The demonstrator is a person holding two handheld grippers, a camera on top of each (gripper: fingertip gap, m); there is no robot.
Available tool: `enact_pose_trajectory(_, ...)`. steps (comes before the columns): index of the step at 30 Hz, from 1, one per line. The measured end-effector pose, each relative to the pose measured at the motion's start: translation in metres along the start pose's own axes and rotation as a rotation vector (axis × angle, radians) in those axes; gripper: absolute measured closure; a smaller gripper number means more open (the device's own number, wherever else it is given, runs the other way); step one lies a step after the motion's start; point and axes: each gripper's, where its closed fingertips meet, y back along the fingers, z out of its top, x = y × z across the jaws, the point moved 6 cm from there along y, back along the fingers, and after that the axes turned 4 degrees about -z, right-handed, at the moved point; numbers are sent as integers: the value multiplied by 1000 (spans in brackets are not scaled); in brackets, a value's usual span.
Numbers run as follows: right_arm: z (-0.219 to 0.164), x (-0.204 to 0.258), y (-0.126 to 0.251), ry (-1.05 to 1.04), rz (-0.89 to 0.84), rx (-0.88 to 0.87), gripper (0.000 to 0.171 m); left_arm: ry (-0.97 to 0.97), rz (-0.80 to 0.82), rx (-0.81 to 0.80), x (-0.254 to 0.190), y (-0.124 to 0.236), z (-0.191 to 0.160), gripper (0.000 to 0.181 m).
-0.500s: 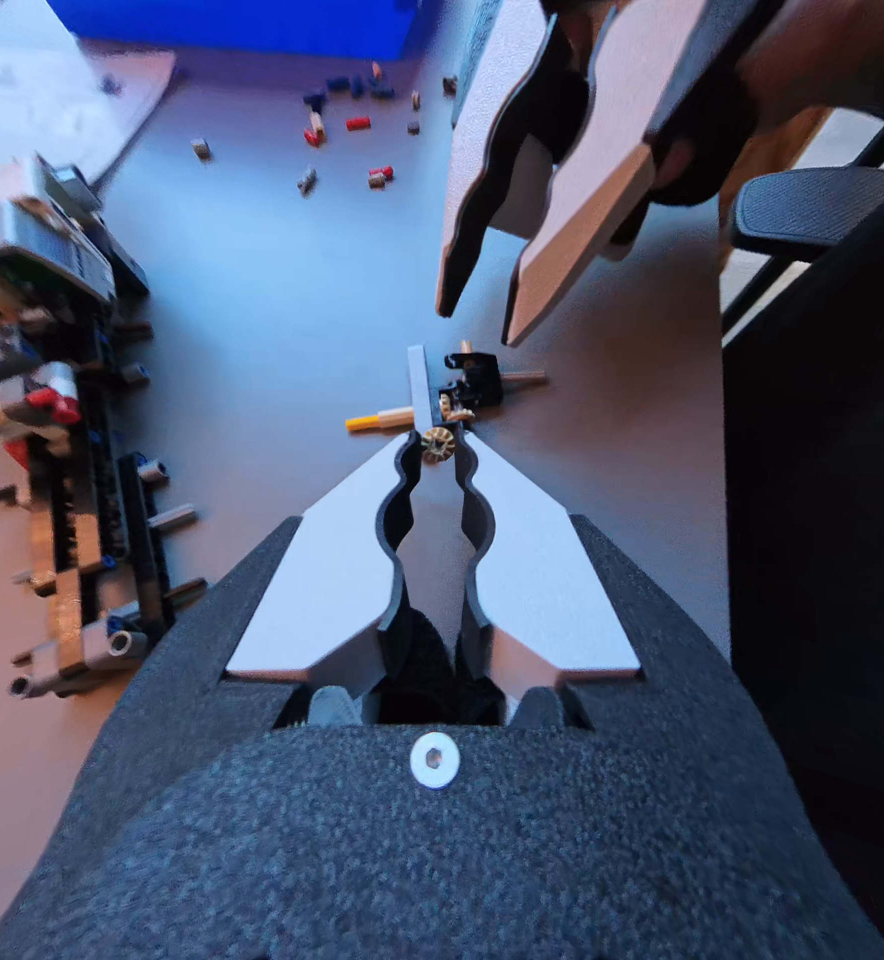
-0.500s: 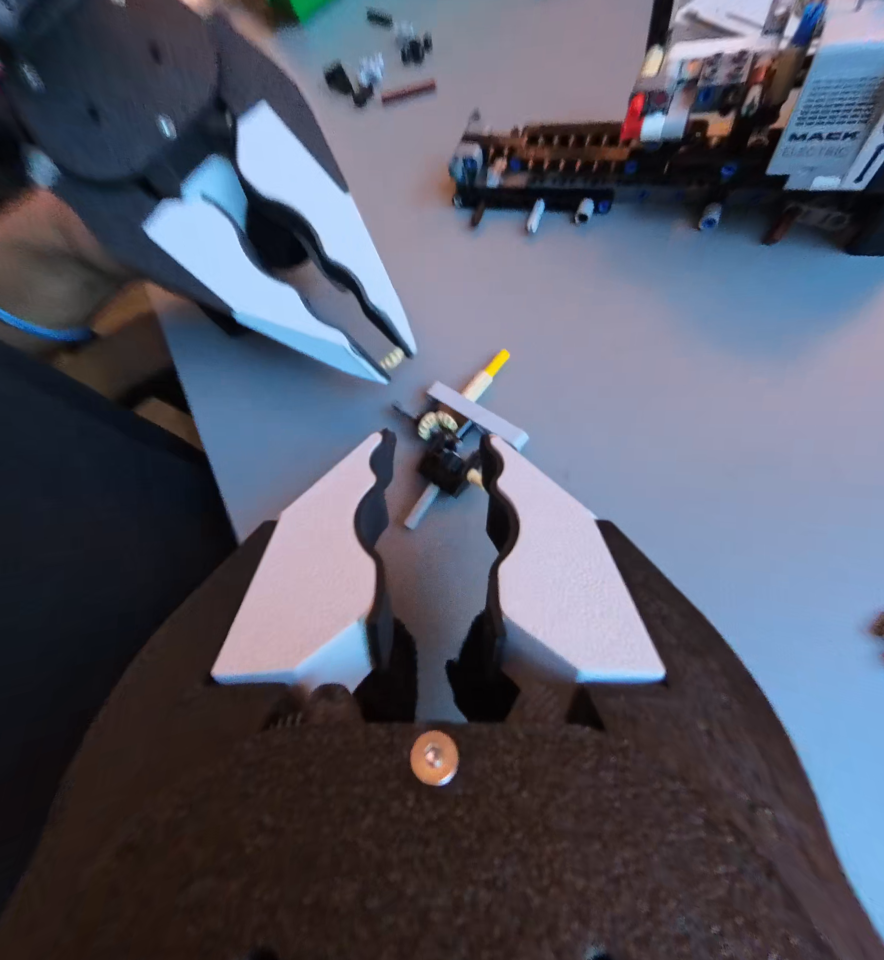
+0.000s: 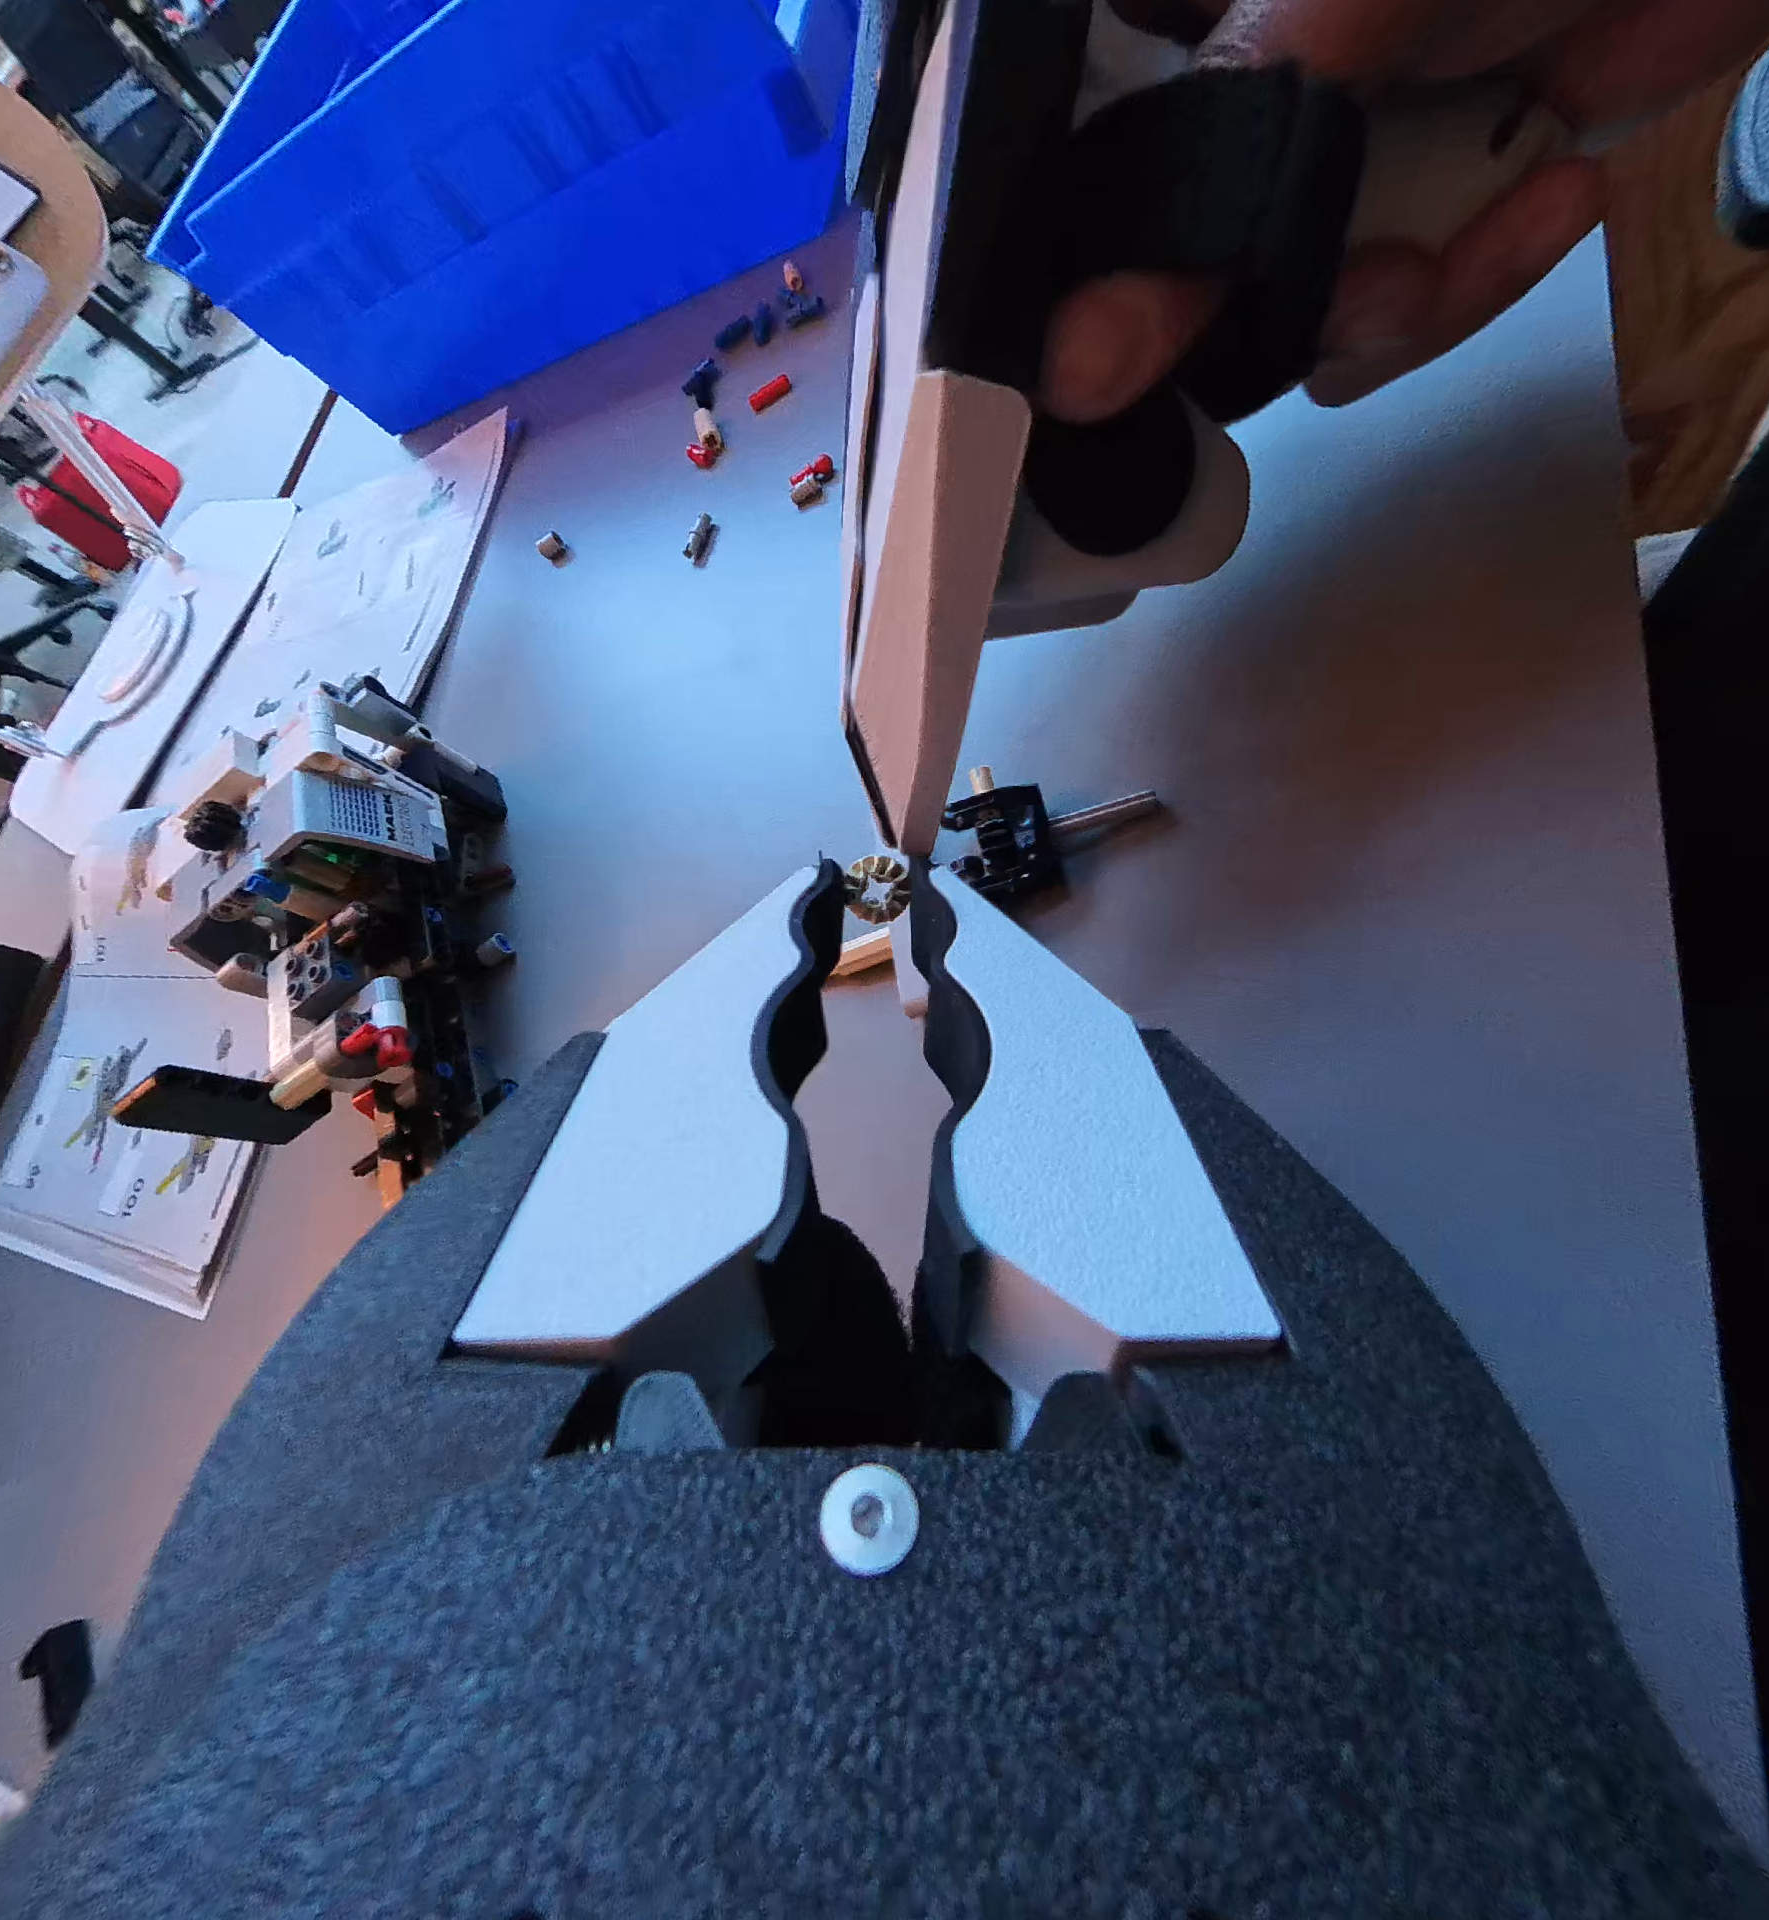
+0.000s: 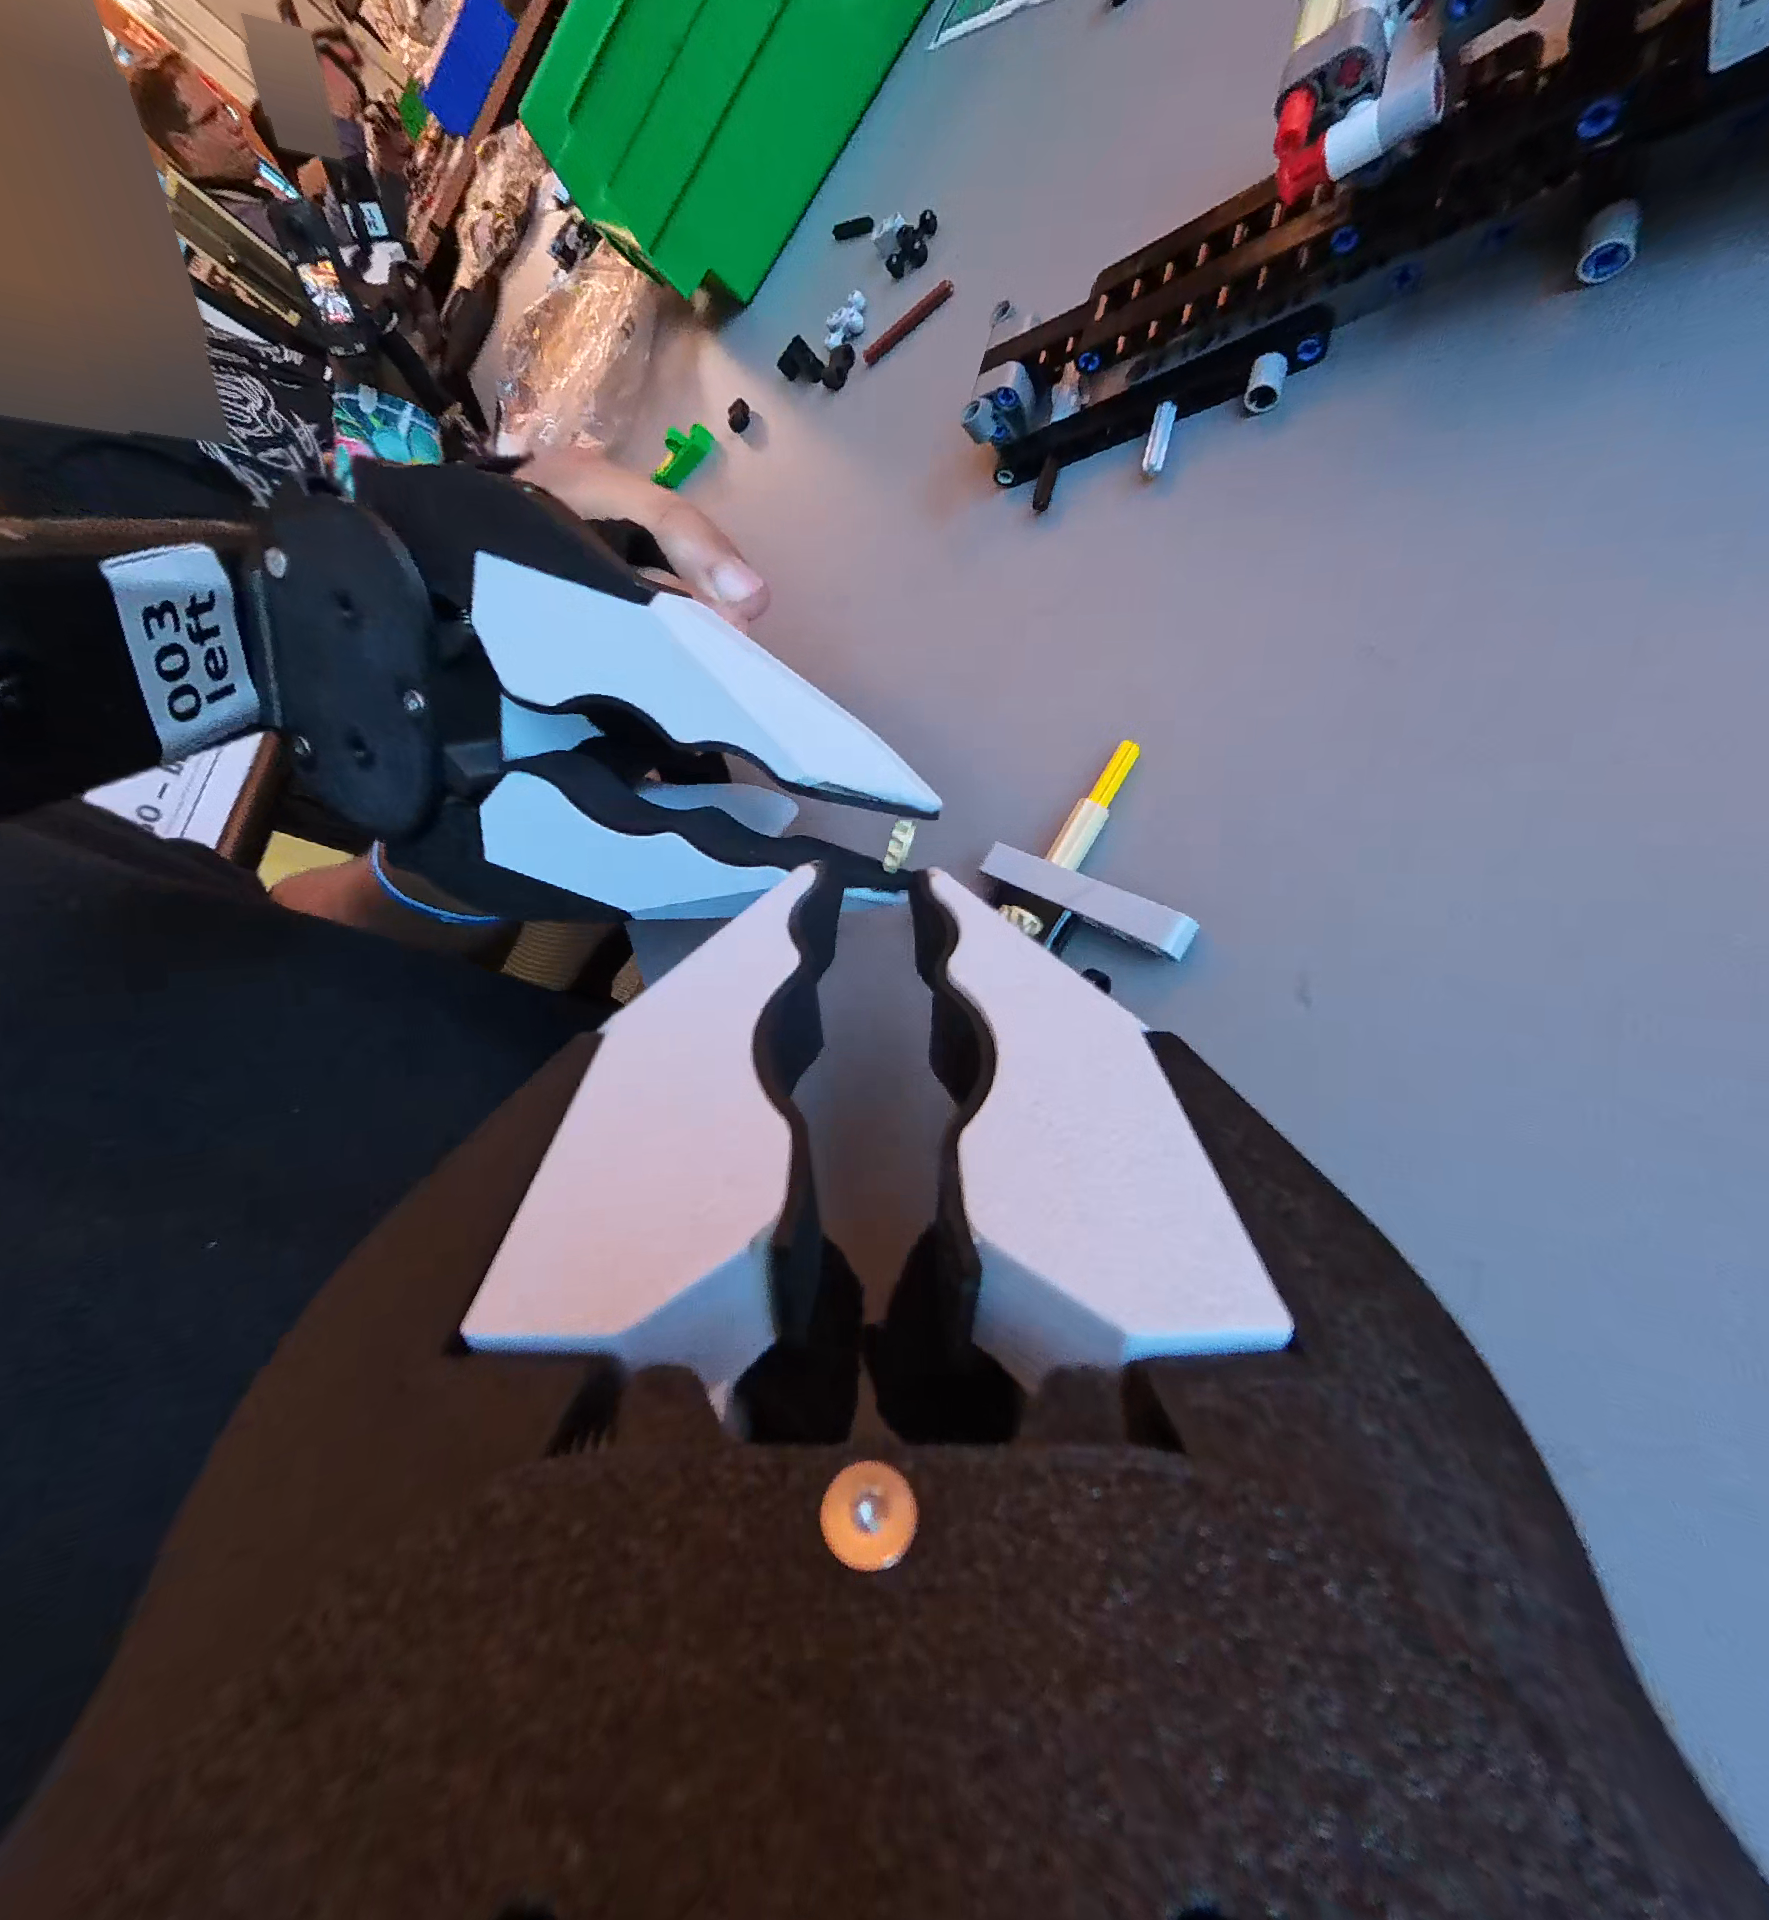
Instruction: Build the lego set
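Grey counter (image 3: 1327, 1039) is stretching out under both claws, with a blue bin (image 3: 506, 197) at its far edge, a green bin (image 4: 714, 125) showing in the right wrist view, and instruction booklets (image 3: 132, 1164) lying beside the half-built lego model (image 3: 340, 935).

Left claw (image 3: 878, 891) is pinching a small tan gear (image 3: 878, 888) between its tips, holding it clear of the counter; the right wrist view is showing the same gear (image 4: 899, 844) caught edge-on at the tips of that claw (image 4: 890, 842).

Right claw (image 4: 867, 883) is standing slightly spread and gripping nothing, its tips pointing straight at the gear and sitting just beside it. In the left wrist view this claw (image 3: 901, 831) is coming down from above, tips almost touching the gear.

Small sub-assembly (image 4: 1088, 904), a grey beam with a yellow axle (image 4: 1108, 774) running through it and a black connector (image 3: 1005, 836), is lying on the counter just beyond the gear, to the right of the right claw. Its axle is lying slantwise, pointing away from the claws.

Judging from this, the gear is meant for that assembly, and the right claw is nearer to it.
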Motion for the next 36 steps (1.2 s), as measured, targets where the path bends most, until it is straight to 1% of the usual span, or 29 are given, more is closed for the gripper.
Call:
enact_pose_trajectory(3, -1, -1, -2, -10, 14, -3, 160, -46, 16, 10, 0, 0, -1, 171)
enact_pose_trajectory(7, 5, 5, 1, -65, 120, -59, 159, -63, 20, 14, -1, -1, -2, 171)
enact_pose_trajectory(14, 3, 2, -1, -30, 73, -49, 159, -65, 18, 3, -3, -2, 1, 171)
enact_pose_trajectory(20, 5, -5, 3, 4, -14, -61, 159, -42, 38, 0, 2, 0, -1, 171)
enact_pose_trajectory(26, 5, 0, 0, 20, 4, -53, 159, -28, 22, -18, 1, 0, 0, 171)
enact_pose_trajectory(36, 6, -1, -2, 29, -20, -45, 164, -30, 21, -23, 1, 1, 0, 171)
